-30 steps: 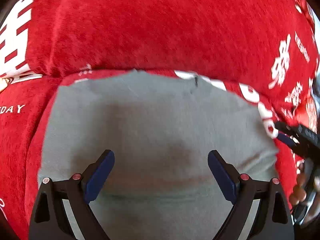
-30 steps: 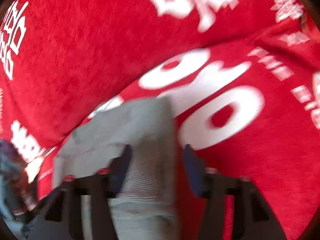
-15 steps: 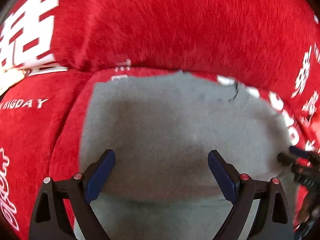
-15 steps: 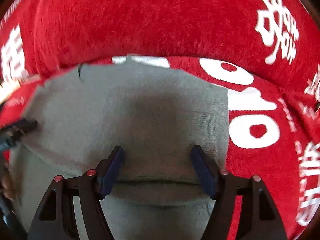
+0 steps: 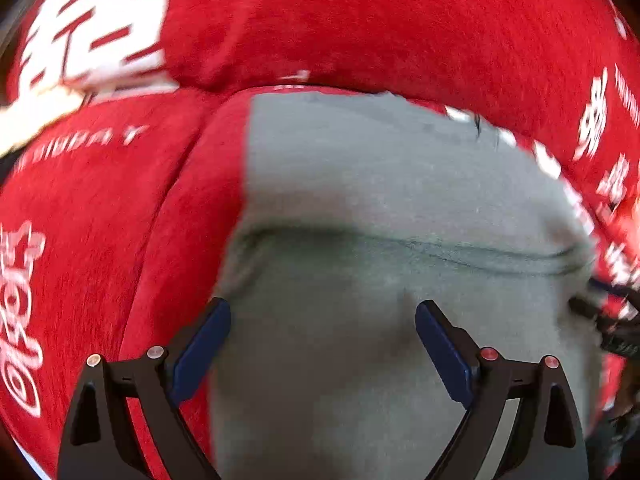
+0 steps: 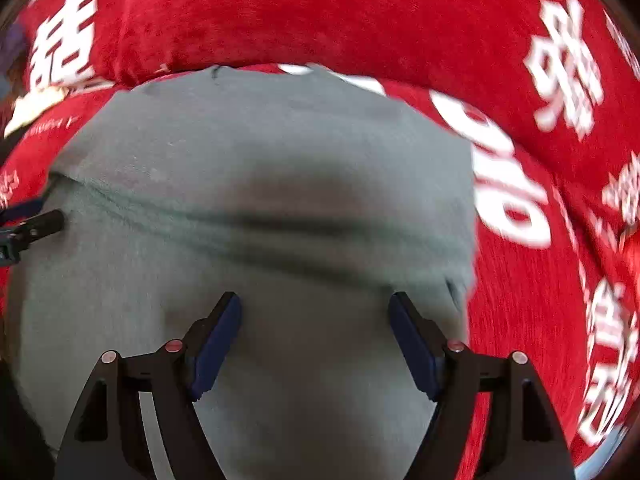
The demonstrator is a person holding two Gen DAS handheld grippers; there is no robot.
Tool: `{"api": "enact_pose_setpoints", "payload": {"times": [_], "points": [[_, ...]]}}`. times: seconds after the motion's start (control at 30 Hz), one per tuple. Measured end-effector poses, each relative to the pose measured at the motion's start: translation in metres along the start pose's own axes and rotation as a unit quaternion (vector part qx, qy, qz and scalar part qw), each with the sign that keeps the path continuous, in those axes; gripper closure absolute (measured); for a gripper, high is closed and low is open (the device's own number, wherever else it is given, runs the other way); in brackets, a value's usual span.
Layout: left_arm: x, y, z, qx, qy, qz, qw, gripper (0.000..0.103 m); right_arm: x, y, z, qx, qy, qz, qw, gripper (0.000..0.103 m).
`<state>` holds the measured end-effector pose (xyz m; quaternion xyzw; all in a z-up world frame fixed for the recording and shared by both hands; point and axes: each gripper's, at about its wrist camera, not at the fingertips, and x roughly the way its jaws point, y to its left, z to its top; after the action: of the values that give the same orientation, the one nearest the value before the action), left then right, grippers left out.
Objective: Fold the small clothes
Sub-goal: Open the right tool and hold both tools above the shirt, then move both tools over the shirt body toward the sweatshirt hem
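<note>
1. Fabric, red and plush (image 5: 380, 28), fills both wrist views as the surface under everything; it is printed with large white characters and Latin lettering, partly blurred.
2. Behind the flat part, the same red cover rises as a padded bulge (image 6: 320, 12), with a seam or fold where the two meet. Nothing of the room beyond shows except dark corners at the lens rim.
3. A grey garment (image 5: 380, 184) lies flat on the red cover, its far edge close to that fold. A crease runs across it from side to side, and the nearer part looks like a layer folded over the farther part.
4. The left hand-held gripper (image 5: 322, 344) hovers over the garment's near half with its jaws wide; nothing is between the blue pads (image 5: 200, 352).
5. The right hand-held gripper (image 6: 314, 340) is also spread wide over the grey cloth, its jaws having just been opening; no cloth is pinched between them.
6. Each gripper's dark tip shows at the edge of the other's view, beside the garment's side edge.
</note>
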<state>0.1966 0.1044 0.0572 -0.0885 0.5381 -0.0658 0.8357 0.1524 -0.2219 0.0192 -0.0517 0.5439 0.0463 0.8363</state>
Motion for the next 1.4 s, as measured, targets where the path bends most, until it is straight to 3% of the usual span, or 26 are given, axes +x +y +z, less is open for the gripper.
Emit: {"api": "enact_pose_setpoints", "payload": {"times": [0.1,0.2,0.3,0.33,0.4,0.5,0.57,0.7,0.8,0.93,1.03,1.1,1.17,1.23,1.3,1.33,1.4], "points": [[-0.021,0.007,-0.004,-0.028,-0.033,-0.017,0.9989,0.009,-0.014,-0.006,-0.016,0.013,-0.011,0.004,1.000,0.024],[-0.015,-0.010,0.000,-0.015,-0.029,-0.047,0.9983,0.009,-0.010,0.004,-0.019,0.006,-0.005,0.016,1.000,0.024],[0.013,-0.034,0.012,0.018,-0.006,-0.028,0.9994,0.009,0.001,0.006,-0.011,0.027,-0.007,0.009,1.000,0.017],[0.031,-0.030,0.014,0.012,0.011,-0.002,0.9999,0.009,0.005,0.004,-0.010,0.038,-0.008,0.012,0.999,0.013],[0.036,-0.028,0.012,0.025,-0.019,0.045,0.9985,0.008,0.009,0.003,-0.007,0.045,-0.005,0.021,0.999,0.008],[0.033,-0.029,0.004,0.053,-0.019,0.052,0.9970,0.008,0.007,0.007,-0.012,0.018,-0.002,0.017,1.000,0.008],[0.025,-0.024,-0.009,0.056,-0.009,0.058,0.9967,0.001,0.000,0.010,-0.028,-0.003,-0.019,0.017,1.000,0.008],[0.000,-0.029,-0.052,0.078,-0.014,0.064,0.9948,0.001,-0.017,0.009,-0.064,-0.013,-0.045,0.024,0.999,0.008],[-0.020,-0.035,-0.087,0.077,-0.013,0.071,0.9944,0.001,-0.034,0.014,-0.097,-0.022,-0.043,0.021,0.999,0.008],[-0.036,-0.040,-0.114,0.086,0.023,0.064,0.9940,0.001,-0.050,0.027,-0.129,-0.075,-0.023,0.005,0.997,0.008],[-0.053,-0.053,-0.107,0.095,-0.019,0.049,0.9941,0.001,-0.059,0.027,-0.116,-0.084,0.004,0.021,0.996,0.008],[-0.054,-0.068,-0.089,0.089,-0.038,0.010,0.9953,0.001,-0.067,0.032,-0.097,-0.084,-0.025,0.031,0.996,0.008],[-0.041,-0.082,-0.075,0.095,-0.029,-0.030,0.9946,0.001,-0.064,0.046,-0.080,-0.101,-0.034,0.043,0.993,0.008],[-0.014,-0.090,-0.069,0.119,-0.005,-0.009,0.9929,0.001,-0.046,0.067,-0.069,-0.143,-0.015,0.065,0.987,0.008],[0.002,-0.087,-0.078,0.147,0.016,0.020,0.9889,0.001,-0.026,0.078,-0.071,-0.170,0.016,0.048,0.984,0.008],[-0.006,-0.088,-0.087,0.171,-0.011,0.022,0.9850,0.001,-0.027,0.076,-0.076,-0.162,0.002,0.054,0.985,0.008],[-0.018,-0.078,-0.108,0.185,0.007,0.021,0.9824,0.000,-0.035,0.064,-0.095,-0.155,0.009,0.067,0.986,0.008]]}}
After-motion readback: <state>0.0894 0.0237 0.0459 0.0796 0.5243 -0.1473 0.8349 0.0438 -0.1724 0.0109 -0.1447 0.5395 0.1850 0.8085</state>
